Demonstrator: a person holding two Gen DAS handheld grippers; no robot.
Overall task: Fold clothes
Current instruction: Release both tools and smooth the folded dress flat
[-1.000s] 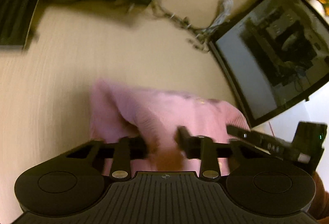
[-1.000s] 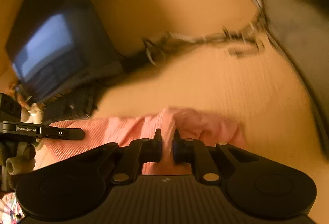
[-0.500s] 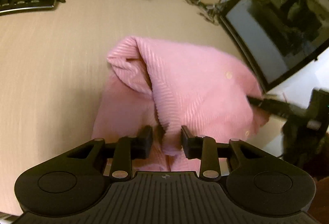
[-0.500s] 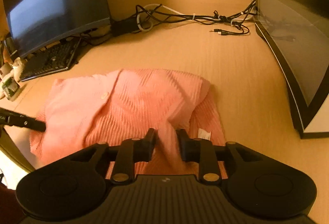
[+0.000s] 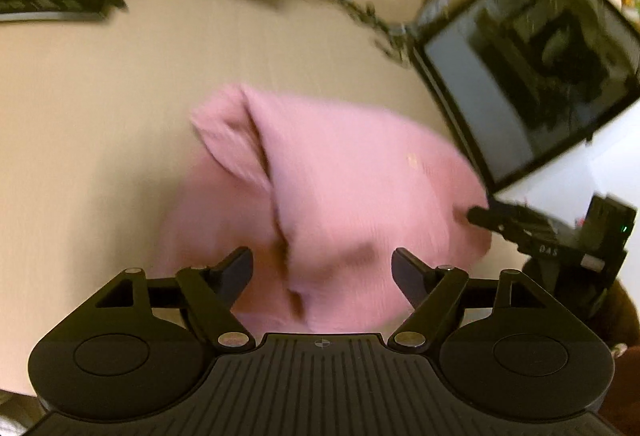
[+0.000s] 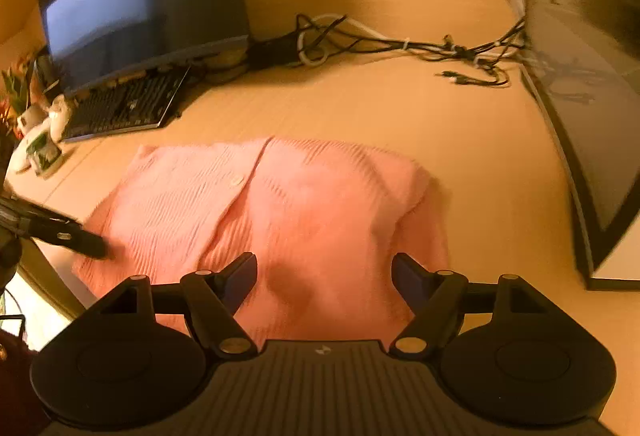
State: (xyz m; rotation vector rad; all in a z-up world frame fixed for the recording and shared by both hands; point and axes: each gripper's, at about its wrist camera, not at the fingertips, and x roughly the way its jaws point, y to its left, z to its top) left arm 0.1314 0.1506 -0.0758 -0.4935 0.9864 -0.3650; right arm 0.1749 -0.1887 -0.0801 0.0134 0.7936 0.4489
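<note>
A pink ribbed garment (image 5: 340, 196) with buttons lies folded on the light wooden desk (image 5: 100, 108). My left gripper (image 5: 322, 270) hovers at its near edge, jaws opening wide, the cloth lying loose below and between them, pads apart from it. In the right wrist view the same garment (image 6: 280, 212) spreads flat with its button placket showing. My right gripper (image 6: 324, 272) is likewise opening over the near edge, gripping nothing. Each gripper's dark fingers show at the other view's side: the right gripper (image 5: 504, 216) and the left gripper (image 6: 76, 240) at the garment's ends.
A dark monitor (image 5: 532, 56) stands to the right of the cloth, another monitor (image 6: 140, 4) and a black keyboard (image 6: 124, 108) at the far left. Tangled cables (image 6: 420, 48) lie at the back of the desk. Small items (image 6: 36, 140) sit by the keyboard.
Both grippers let go of the pink cloth: their jaws went from pinched shut on folds to wide apart. The garment dropped flat onto the desk.
</note>
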